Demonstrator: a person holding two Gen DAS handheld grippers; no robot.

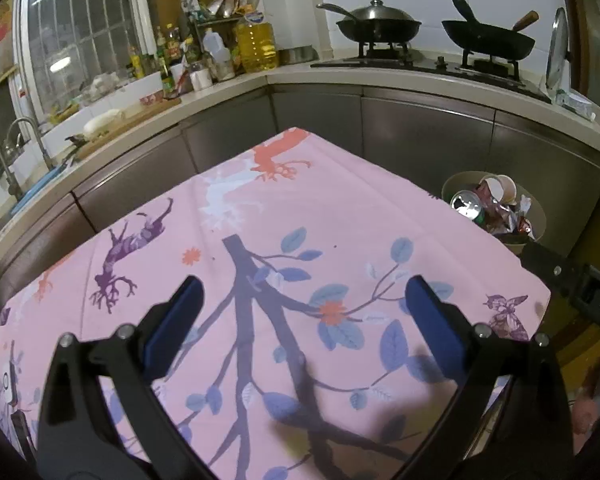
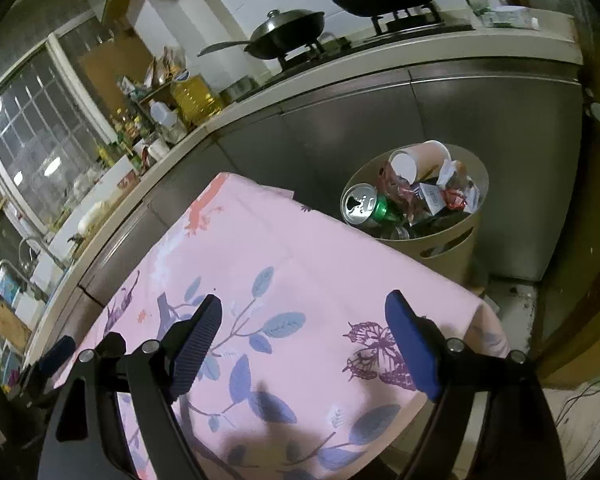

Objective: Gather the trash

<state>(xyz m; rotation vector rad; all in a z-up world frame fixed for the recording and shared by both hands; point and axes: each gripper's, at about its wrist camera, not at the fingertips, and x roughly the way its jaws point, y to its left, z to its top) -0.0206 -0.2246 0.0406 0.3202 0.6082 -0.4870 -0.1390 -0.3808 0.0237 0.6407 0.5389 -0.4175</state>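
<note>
A beige trash bin (image 2: 456,240) stands on the floor past the table's far right corner, filled with a green can (image 2: 366,206), a paper cup (image 2: 412,160) and wrappers. It also shows in the left wrist view (image 1: 538,222). My left gripper (image 1: 304,300) is open and empty above the pink floral tablecloth (image 1: 260,208). My right gripper (image 2: 304,320) is open and empty above the same cloth (image 2: 300,248), near its right edge. The right gripper's body (image 1: 580,284) shows at the right in the left wrist view. The left gripper's fingertip (image 2: 56,354) shows at the left in the right wrist view.
A kitchen counter (image 1: 300,76) wraps around behind the table, with grey cabinet doors (image 1: 420,140) below. Two pans (image 1: 380,24) sit on the stove. Bottles and an oil jug (image 1: 256,40) crowd the corner. A sink and tap (image 1: 24,148) are at the left.
</note>
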